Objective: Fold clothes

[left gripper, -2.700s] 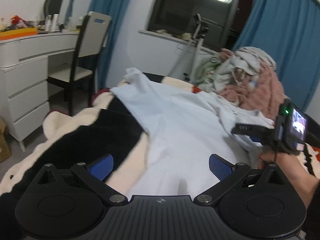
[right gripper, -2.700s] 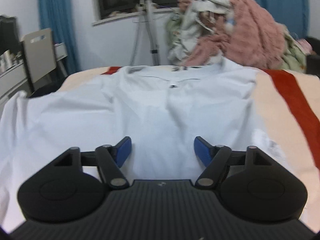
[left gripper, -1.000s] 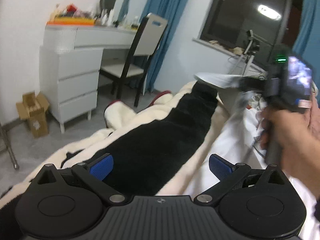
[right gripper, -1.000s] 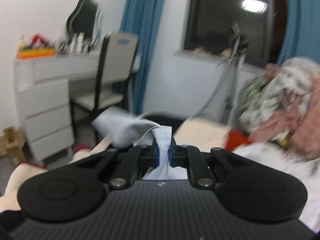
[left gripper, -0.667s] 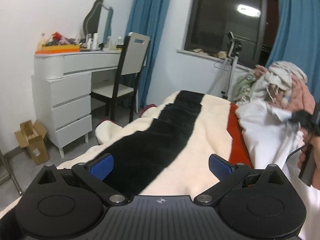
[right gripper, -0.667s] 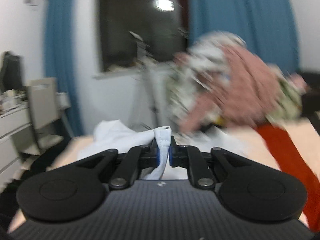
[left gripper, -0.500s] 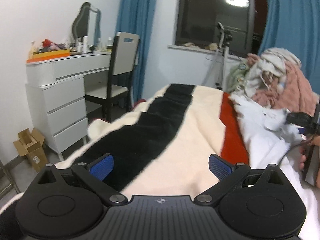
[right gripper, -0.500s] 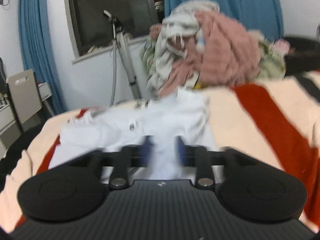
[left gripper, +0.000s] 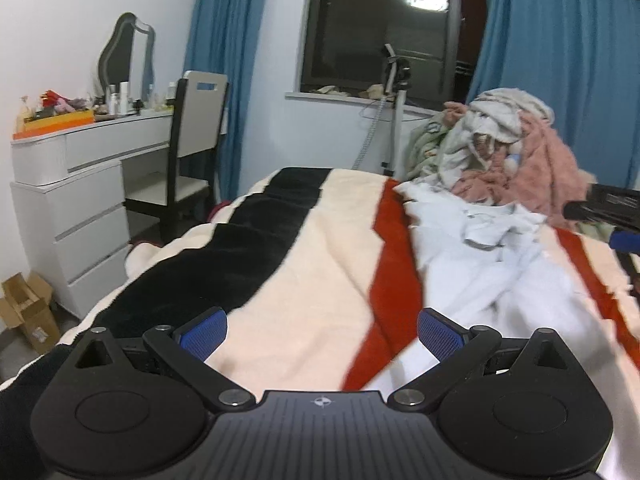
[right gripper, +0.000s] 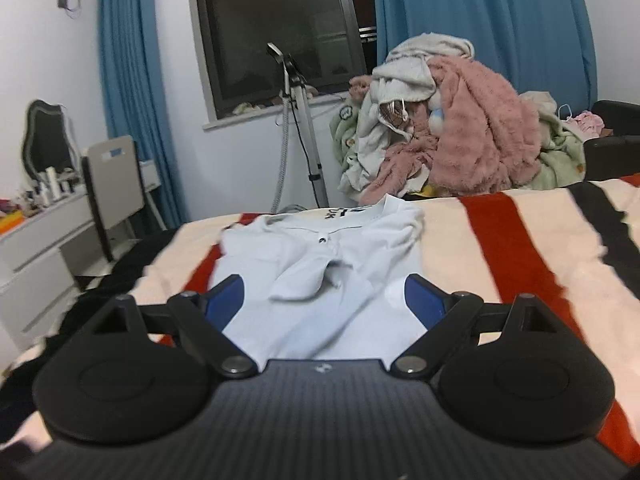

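Note:
A white polo shirt [right gripper: 320,272] lies on the striped blanket [right gripper: 532,248], collar at the far end, its left side folded over its middle. In the left wrist view the shirt [left gripper: 480,264] lies to the right. My right gripper [right gripper: 325,298] is open and empty, just above the shirt's near part. My left gripper [left gripper: 322,332] is open and empty over the cream and red stripes, left of the shirt. The right gripper's tip [left gripper: 608,216] shows at the right edge of the left wrist view.
A heap of clothes with a pink fleece [right gripper: 472,132] stands at the bed's far end. A garment steamer pole [right gripper: 304,128] stands by the window. A white dresser [left gripper: 68,196] and a chair [left gripper: 192,136] stand left of the bed. A cardboard box [left gripper: 28,308] lies on the floor.
My right gripper carried the shirt's left sleeve across onto the shirt's middle, then opened and let it go. My left gripper stayed open and swung to face along the bed.

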